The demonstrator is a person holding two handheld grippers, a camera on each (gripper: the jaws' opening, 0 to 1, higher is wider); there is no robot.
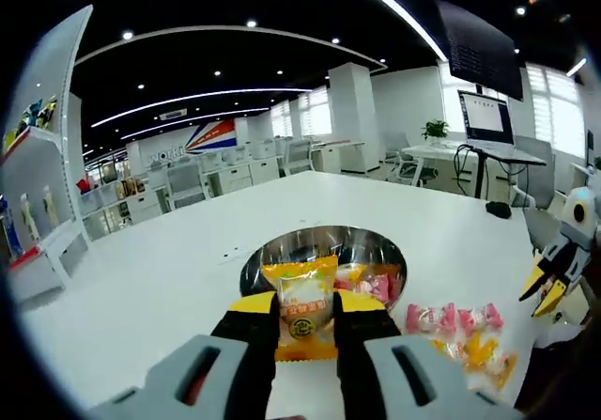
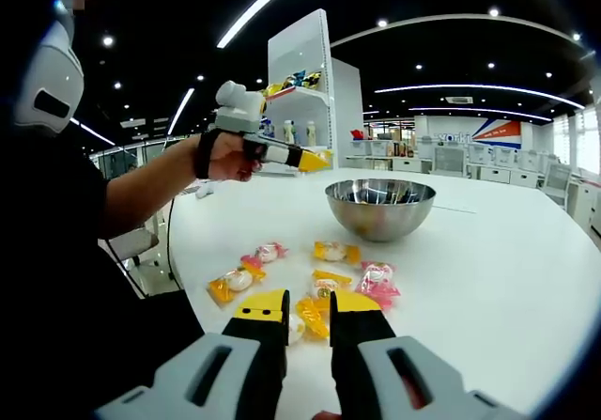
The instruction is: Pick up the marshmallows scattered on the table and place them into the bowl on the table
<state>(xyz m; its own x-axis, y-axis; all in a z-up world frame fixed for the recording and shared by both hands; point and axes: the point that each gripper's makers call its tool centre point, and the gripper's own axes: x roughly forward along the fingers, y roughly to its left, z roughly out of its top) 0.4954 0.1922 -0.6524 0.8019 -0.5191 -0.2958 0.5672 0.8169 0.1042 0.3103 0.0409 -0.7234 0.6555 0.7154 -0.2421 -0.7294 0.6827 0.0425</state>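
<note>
Left gripper view: left tool (image 1: 305, 318) clamps orange-wrapped marshmallow (image 1: 300, 307) above steel bowl (image 1: 282, 254), poised for release.
Right gripper view: right tool (image 2: 308, 315) narrow, empty, over scattered marshmallows (image 2: 282, 274) on tabletop (image 2: 488, 279), lined up for grabbing.

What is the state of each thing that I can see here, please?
Left tool: shut on orange marshmallow packet, near the bowl.
Right tool: open, above table packets.
Bowl: upright, packets inside.
Pink packets: lying on table.
</note>
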